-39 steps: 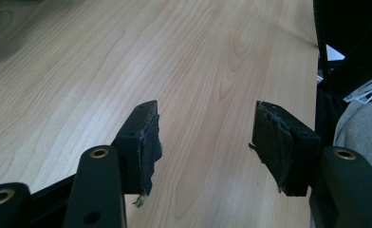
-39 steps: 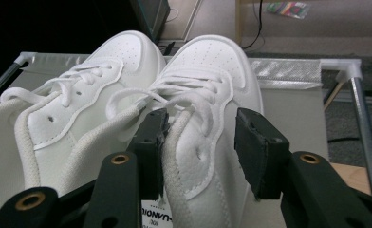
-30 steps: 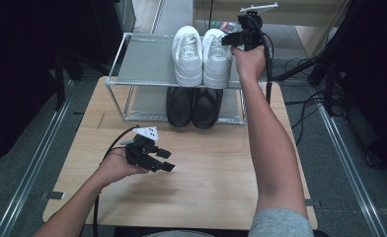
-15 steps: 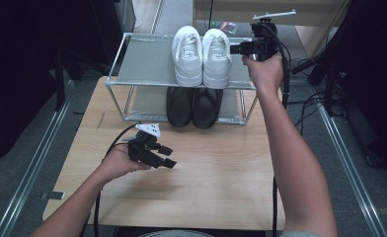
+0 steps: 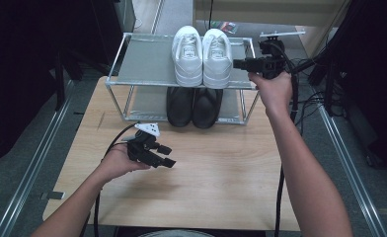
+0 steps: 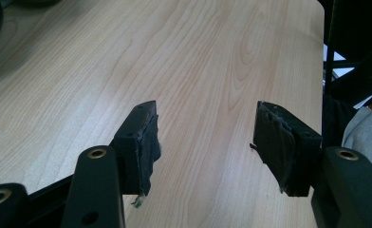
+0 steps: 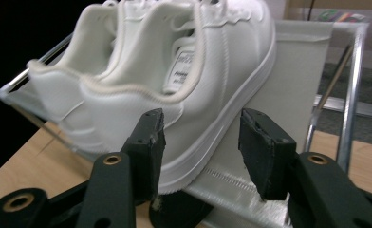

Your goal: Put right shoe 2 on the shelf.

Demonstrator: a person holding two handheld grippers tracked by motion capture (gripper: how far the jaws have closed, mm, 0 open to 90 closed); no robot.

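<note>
My left gripper sits low over the bare wooden table, at about 7 o'clock from the shoe rack, with its jaws spread wide and nothing but wood grain between the frayed pads. I judge it idle for now.

Moving right, the rack stands at the far edge of the table. On its top shelf sits a pair of white sneakers, side by side and touching, heels toward me. Below them on the lower shelf is a pair of black shoes, directly at 6 o'clock from the white pair.

My right gripper hovers at 3 o'clock of the right white sneaker, just beside its outer flank. Its jaws have just been opening, and in the right gripper view they stand spread; the shoe's side and sole edge lie behind them, and the pads are not pressing on anything.

How will the sneaker handle? I expect it to be light, with a stiff rubber sole and a softer, springy upper. The smooth leather-like flank looks slippery, so a pinch across the bulging side could slide off. The padded heel collar, at about 9 o'clock in the right gripper view, looks to me the best hold: one pad inside the opening, one outside. The shoe is not fragile, but its twin touches it and may get dragged along.
</note>
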